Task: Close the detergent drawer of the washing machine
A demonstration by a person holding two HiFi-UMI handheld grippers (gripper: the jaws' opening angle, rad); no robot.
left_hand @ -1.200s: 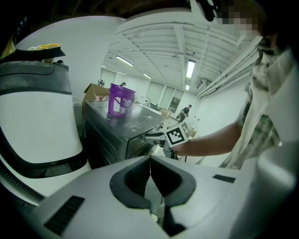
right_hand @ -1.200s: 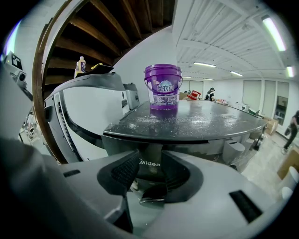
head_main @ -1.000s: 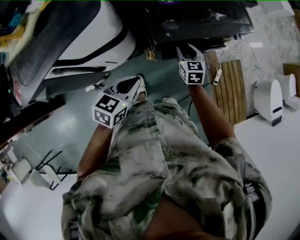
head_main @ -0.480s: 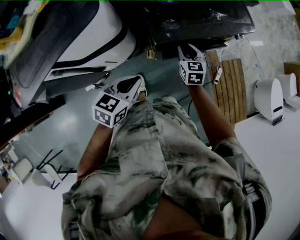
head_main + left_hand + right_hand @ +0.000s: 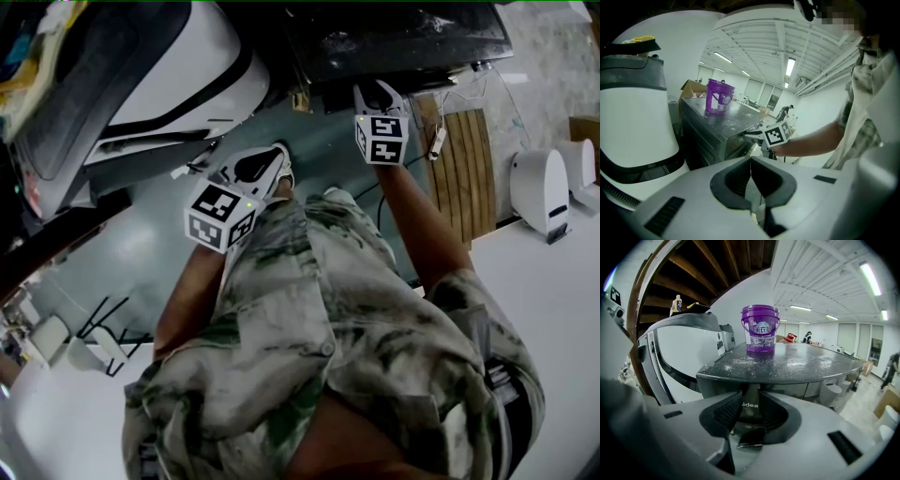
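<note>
Apparently the right tool [image 5: 750, 402] clasps the detergent drawer [image 5: 750, 412] front between its jaws.

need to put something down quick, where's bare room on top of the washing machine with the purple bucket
The washing machine top is bare apart from spilled powder right of the purple bucket, out to its right edge, and in a strip in front of it. Crowded at the front edge, where the right hand-held gripper grips the detergent drawer.

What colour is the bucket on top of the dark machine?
The bucket is purple, with a pale label; clearest in the right gripper view.
</note>
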